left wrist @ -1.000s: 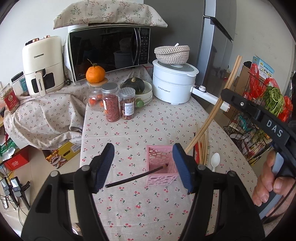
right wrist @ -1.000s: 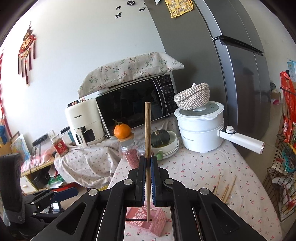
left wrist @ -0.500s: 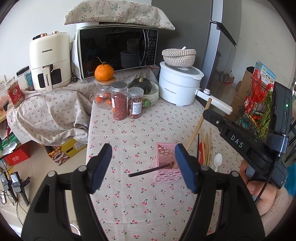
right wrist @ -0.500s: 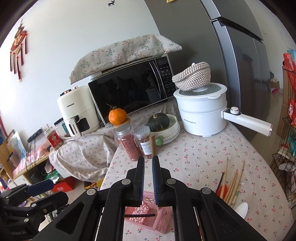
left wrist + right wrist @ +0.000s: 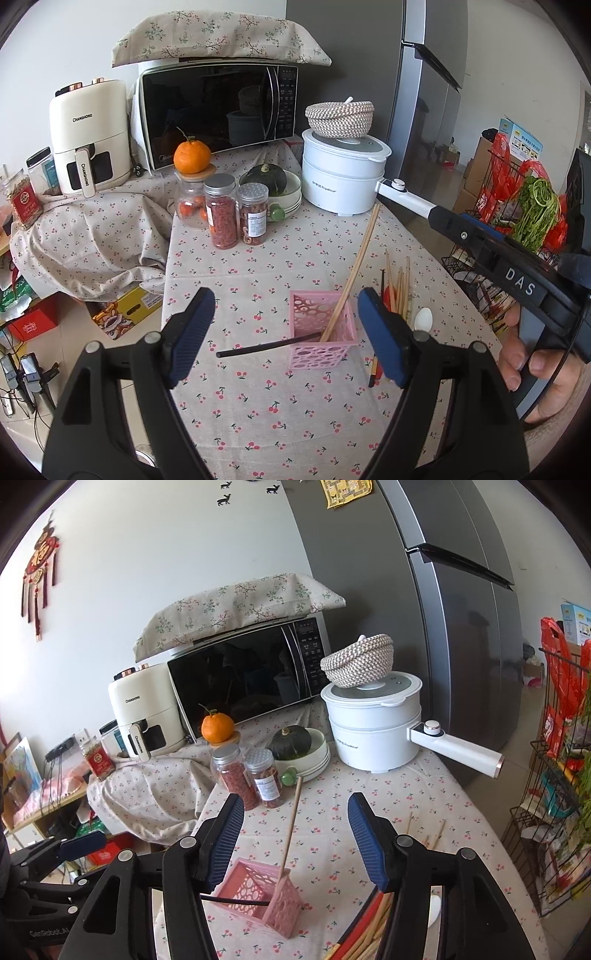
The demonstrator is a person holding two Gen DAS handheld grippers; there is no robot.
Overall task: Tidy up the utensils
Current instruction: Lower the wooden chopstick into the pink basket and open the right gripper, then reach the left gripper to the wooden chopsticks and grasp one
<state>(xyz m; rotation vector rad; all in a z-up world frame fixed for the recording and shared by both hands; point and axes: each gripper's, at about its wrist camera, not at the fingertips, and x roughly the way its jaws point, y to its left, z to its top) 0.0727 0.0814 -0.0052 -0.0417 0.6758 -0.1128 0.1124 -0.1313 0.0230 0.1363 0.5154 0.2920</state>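
Left gripper (image 5: 286, 334), left wrist view: fingers spread wide, empty, poised low over the near part of the cherry-print table (image 5: 258, 402). One pink perforated holder (image 5: 322, 326) stands between the fingers, holding two sticks: one wooden chopstick (image 5: 354, 269) leaning toward the far right, one black chopstick (image 5: 266, 346) jutting out to the left. Loose chopsticks (image 5: 399, 282) and one white spoon (image 5: 423, 318) lie just right of the holder. Bare cloth lies left of the holder. Right gripper body (image 5: 517, 280), hand-held, crosses the right edge. Right gripper (image 5: 293, 843), right wrist view: fingers spread apart, empty, above the holder (image 5: 260, 897); the wooden chopstick (image 5: 290, 830) rises between them. Two spice jars (image 5: 251, 777) stand farther back; the table's right edge (image 5: 491, 849) drops near a wire rack (image 5: 554, 812).
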